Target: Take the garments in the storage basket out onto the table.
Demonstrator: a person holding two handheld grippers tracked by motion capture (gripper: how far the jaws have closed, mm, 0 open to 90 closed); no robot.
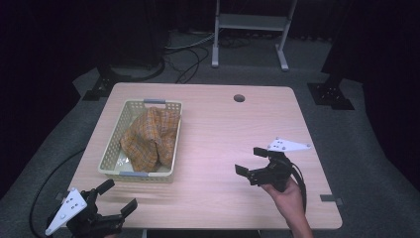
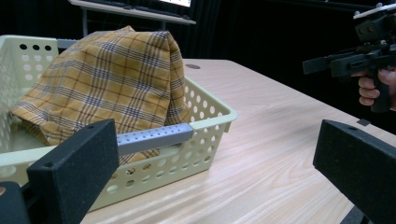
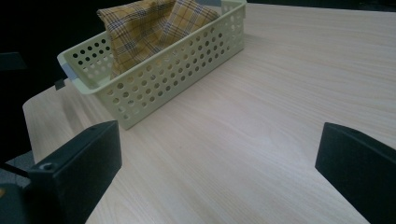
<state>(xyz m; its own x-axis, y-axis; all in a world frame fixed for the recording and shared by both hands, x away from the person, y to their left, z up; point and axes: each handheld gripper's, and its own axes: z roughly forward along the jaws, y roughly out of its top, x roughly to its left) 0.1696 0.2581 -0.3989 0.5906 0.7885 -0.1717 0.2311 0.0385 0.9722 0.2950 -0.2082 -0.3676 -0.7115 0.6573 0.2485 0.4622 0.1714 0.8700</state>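
A pale yellow perforated basket [image 1: 108,153] [image 2: 210,119] [image 3: 154,70] sits on the left half of the wooden table [image 1: 223,129]. Inside it lies a crumpled orange plaid cloth [image 1: 148,136] [image 2: 112,79] [image 3: 144,23], piled above the rim. At the table's front left corner my left gripper [image 1: 117,195] [image 2: 215,172] is open and empty, aimed at the basket's near end with its grey handle [image 2: 154,137]. A hand holds my right gripper [image 1: 252,160] [image 3: 219,163], open and empty, over the right half of the table. It also appears far right in the left gripper view [image 2: 327,63].
A round cable hole [image 1: 239,97] lies near the table's far edge. Behind the table stand a white metal stand [image 1: 250,22] and floor cables [image 1: 190,54]. Black stand feet [image 1: 331,94] sit on the grey floor at both far corners.
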